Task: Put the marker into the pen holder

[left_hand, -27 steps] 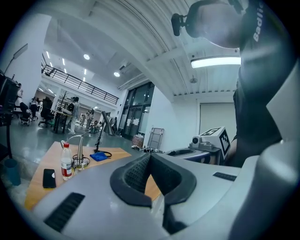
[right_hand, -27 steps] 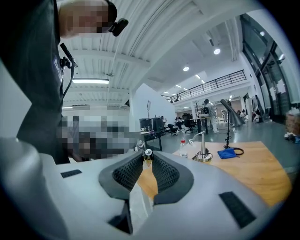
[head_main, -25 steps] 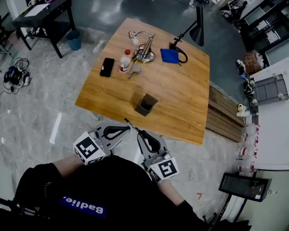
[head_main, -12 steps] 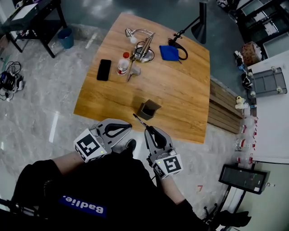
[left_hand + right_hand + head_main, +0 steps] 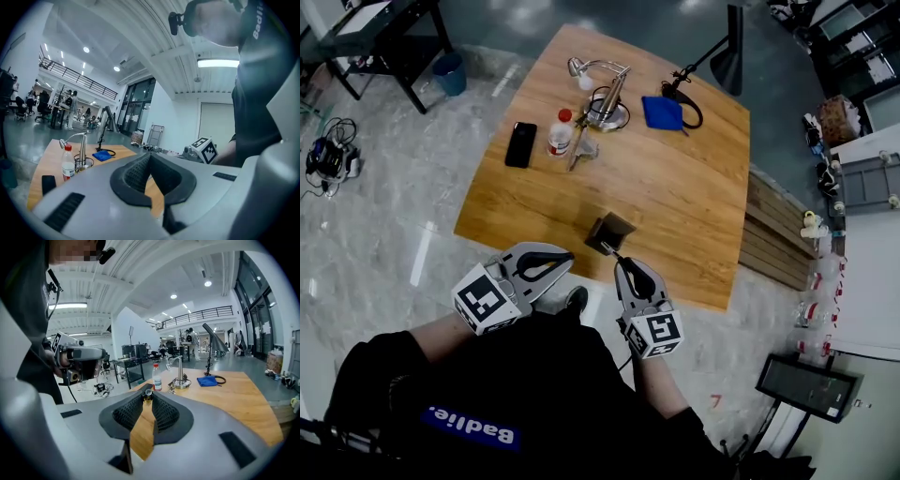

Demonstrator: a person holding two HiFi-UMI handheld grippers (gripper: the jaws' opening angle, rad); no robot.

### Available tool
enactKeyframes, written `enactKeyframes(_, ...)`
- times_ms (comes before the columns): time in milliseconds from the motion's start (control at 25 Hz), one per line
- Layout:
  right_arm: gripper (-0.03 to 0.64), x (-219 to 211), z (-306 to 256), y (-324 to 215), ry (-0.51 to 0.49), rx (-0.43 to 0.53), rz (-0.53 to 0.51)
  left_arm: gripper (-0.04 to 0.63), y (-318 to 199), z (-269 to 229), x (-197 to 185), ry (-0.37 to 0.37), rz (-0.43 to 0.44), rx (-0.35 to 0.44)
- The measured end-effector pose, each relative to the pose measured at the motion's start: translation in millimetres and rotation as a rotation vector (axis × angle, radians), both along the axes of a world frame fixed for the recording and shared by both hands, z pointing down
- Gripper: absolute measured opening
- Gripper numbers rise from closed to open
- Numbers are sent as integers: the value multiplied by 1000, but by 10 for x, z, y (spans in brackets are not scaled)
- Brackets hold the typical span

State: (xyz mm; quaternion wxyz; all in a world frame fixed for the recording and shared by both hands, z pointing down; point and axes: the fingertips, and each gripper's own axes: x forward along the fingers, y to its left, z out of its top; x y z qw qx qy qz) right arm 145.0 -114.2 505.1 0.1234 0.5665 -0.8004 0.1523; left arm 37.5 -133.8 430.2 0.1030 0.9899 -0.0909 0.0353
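Because the marker point(image 5: 611, 252) has to go tip-first into a narrow opening, we carry it pinched at its rear end in the right gripper point(image 5: 622, 263). The right gripper view shows those jaws pressed onto the marker's barrel, seen end-on. The marker juts out toward 11 o'clock, slanted, its tip just short of the pen holder point(image 5: 610, 233).

The pen holder is a dark, square, open-topped box near the 6 o'clock edge of the wooden table point(image 5: 694, 197). It stands alone, well apart from everything else. Its inside reads as plain shadow and we make out nothing standing in it, though the view is too small to be sure.

The left gripper point(image 5: 564, 256) hangs off the table edge at about 9 o'clock from the right one. Its jaws are pressed together on nothing, so we judge it is only waiting.

Toward 12 o'clock on the table, 4 other things sit clear of the work:
- a desk lamp point(image 5: 602, 94)
- a bottle point(image 5: 560, 133) with a red cap, whose fill we cannot tell
- a black phone point(image 5: 521, 144)
- a blue cloth point(image 5: 662, 112)

The insertion is not yet made. We judge the next move calls for lifting the tip over the rim and tilting the marker more upright.
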Motion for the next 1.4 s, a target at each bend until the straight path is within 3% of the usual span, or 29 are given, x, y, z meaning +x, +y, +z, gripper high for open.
enactKeyframes(520,66,393,690,-214,37,-117,-71,3,-31,-27,207,-47,-92,-15)
enactKeyframes(1120,66,301,1334,-552,87,-242,-196,3,-93,30,50,-94,-209,-33)
enactKeyframes(1400,66,269,1535,-556,143,-273,-230,3,-67,58,-26,-100,-224,-42)
